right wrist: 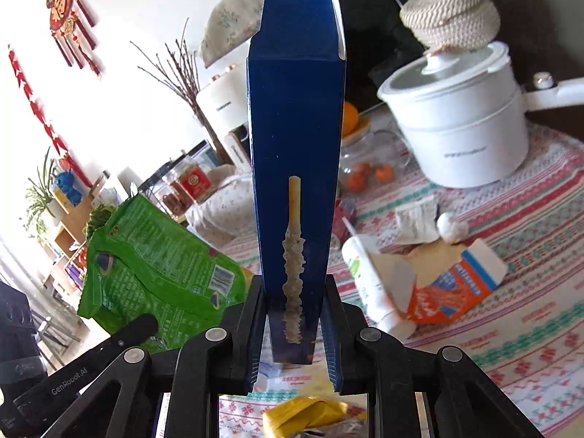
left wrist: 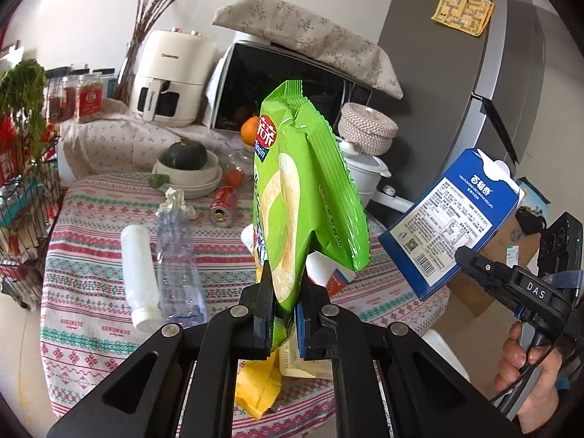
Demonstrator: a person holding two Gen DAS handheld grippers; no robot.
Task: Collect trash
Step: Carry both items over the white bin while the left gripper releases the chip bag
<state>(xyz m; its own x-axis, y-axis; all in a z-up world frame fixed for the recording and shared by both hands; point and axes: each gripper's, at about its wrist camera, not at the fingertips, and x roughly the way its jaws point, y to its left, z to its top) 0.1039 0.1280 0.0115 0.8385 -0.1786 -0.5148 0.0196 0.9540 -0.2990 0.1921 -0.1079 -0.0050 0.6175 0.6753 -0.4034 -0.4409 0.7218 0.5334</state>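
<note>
A green chip bag [left wrist: 306,182] stands upright above the table, with my left gripper [left wrist: 286,281] shut on its lower edge. To the right a blue biscuit box [left wrist: 452,219] hangs tilted in the air, pinched at its lower corner by my right gripper [left wrist: 461,255], which a hand holds. In the right wrist view the blue box [right wrist: 295,146] rises straight up between the fingers of the right gripper [right wrist: 294,292], whose pads press on its narrow sides. The green bag [right wrist: 153,270] and the left gripper [right wrist: 146,325] show at the lower left.
On the patterned tablecloth [left wrist: 91,292] lie a white bottle [left wrist: 140,273], a crushed clear bottle [left wrist: 179,255], a red can [left wrist: 222,206], a tissue [left wrist: 179,199], a yellow wrapper [left wrist: 259,383] and a torn orange carton [right wrist: 449,284]. A white pot [right wrist: 456,116] stands at the back right.
</note>
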